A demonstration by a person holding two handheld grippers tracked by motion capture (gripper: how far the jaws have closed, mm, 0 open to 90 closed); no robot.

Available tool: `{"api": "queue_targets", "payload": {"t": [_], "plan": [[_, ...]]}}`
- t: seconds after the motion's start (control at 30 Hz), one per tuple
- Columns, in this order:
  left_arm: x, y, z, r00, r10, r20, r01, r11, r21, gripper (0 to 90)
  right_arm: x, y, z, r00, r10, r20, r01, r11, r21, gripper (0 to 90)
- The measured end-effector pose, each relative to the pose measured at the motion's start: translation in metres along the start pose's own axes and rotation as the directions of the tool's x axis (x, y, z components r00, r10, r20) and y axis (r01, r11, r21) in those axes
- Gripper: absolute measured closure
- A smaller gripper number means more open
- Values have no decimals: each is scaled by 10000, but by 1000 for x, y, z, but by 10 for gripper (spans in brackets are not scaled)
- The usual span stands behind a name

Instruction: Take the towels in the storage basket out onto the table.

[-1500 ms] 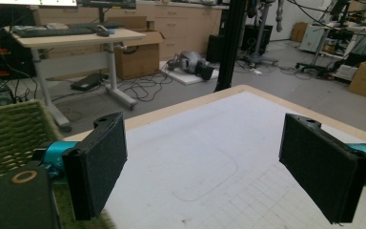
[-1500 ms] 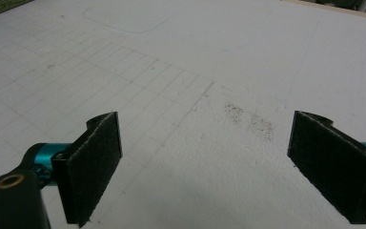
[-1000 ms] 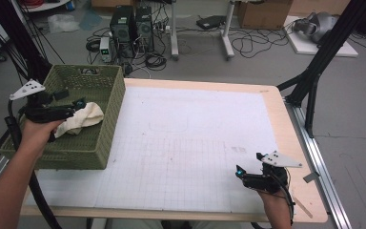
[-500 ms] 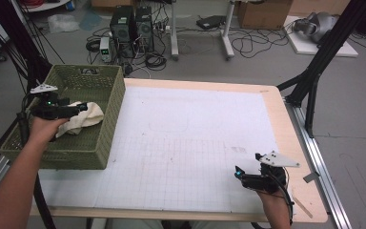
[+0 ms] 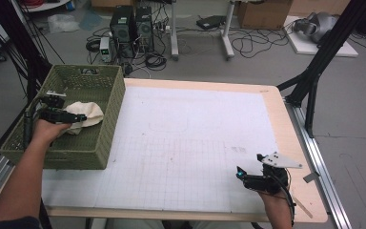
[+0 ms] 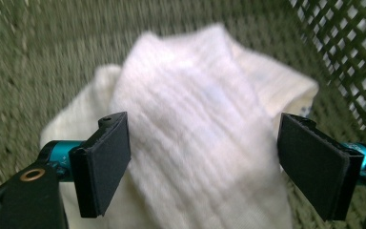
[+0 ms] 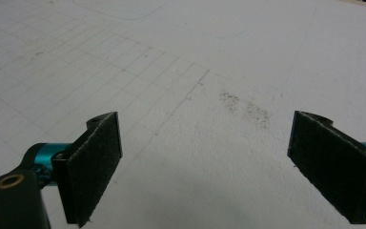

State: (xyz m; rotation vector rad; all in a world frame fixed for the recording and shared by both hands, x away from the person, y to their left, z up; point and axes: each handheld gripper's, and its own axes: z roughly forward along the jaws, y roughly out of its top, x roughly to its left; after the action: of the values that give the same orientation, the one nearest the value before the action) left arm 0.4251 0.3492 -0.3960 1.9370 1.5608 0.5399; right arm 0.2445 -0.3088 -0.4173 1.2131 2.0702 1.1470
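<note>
A cream-white cloth (image 5: 86,114) lies bunched inside the olive green woven basket (image 5: 109,109) at the table's left. My left gripper (image 5: 78,117) reaches down into the basket, open, its jaws set wide on either side of the cloth (image 6: 200,138) without closing on it. At the table's front right my right gripper (image 5: 240,174) rests low over the white gridded mat (image 5: 181,143), open with nothing between its jaws. In the right gripper view the gripper (image 7: 219,167) faces bare mat with a few dark smudges (image 7: 245,107).
The basket sits on the table's left edge and overhangs it. A light wooden border (image 5: 293,143) frames the mat. Beyond the table stand computer towers (image 5: 131,24), cables, boxes and black frame legs (image 5: 314,71) at the right.
My left gripper has dropped deeper into the basket and moved toward the cloth. The right gripper has stayed in place.
</note>
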Motion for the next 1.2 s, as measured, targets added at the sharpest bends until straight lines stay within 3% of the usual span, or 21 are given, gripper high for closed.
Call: {"api": "queue_targets", "payload": {"t": [0.13, 0.27, 0.37, 0.43, 0.53, 0.6, 0.73, 0.8, 0.97, 1.07, 1.2], "plan": [[1, -3, 5, 9998, -130, -142, 139, 9976, 678, 197, -1, -1, -1, 10000, -21, 41, 21, 10000, -8, 104], [-2, -7, 12, 9996, 181, -200, -144, 9851, 1716, 228, -1, -1, -1, 10000, 25, 29, -25, 10000, 8, 104], [-2, -7, 12, 9995, 221, -219, -178, 9833, 1813, 274, -1, -1, -2, 10000, 24, 27, -24, 10000, 9, 105], [-2, -7, 12, 9995, 269, -148, -236, 9816, 1893, 328, -2, -1, -1, 10000, 14, 15, -14, 10000, 19, 105], [-4, -6, 11, 9991, 403, -140, -366, 9776, 2073, 496, -1, -1, -1, 10000, -13, 30, 13, 10000, 32, 105], [-5, -5, 9, 9993, 357, -82, -333, 9791, 2005, 600, -1, -1, -1, 10000, 65, -49, -65, 10000, 13, 105], [-4, -3, 3, 9998, 201, 22, -202, 9864, 1632, 675, -1, -1, -1, 10000, 38, -68, -38, 10000, 1, 105], [-3, -1, -1, 10000, -70, 50, 62, 9902, 1398, 683, -1, -1, -2, 10000, 46, -65, -46, 10000, 15, 104], [-1, 1, -14, 9993, -386, 16, 385, 9984, 408, 690, -1, -1, -2, 10000, 61, -55, -61, 10000, -14, 105], [0, 3, -27, 9987, -501, -20, 500, 9981, -349, 691, -1, 0, -3, 9999, 134, -78, -134, 9999, 11, 105], [0, 4, -46, 9976, -692, 76, 696, 9881, -1372, 697, 0, 0, -3, 9999, 80, -103, -81, 9999, -75, 105]]}}
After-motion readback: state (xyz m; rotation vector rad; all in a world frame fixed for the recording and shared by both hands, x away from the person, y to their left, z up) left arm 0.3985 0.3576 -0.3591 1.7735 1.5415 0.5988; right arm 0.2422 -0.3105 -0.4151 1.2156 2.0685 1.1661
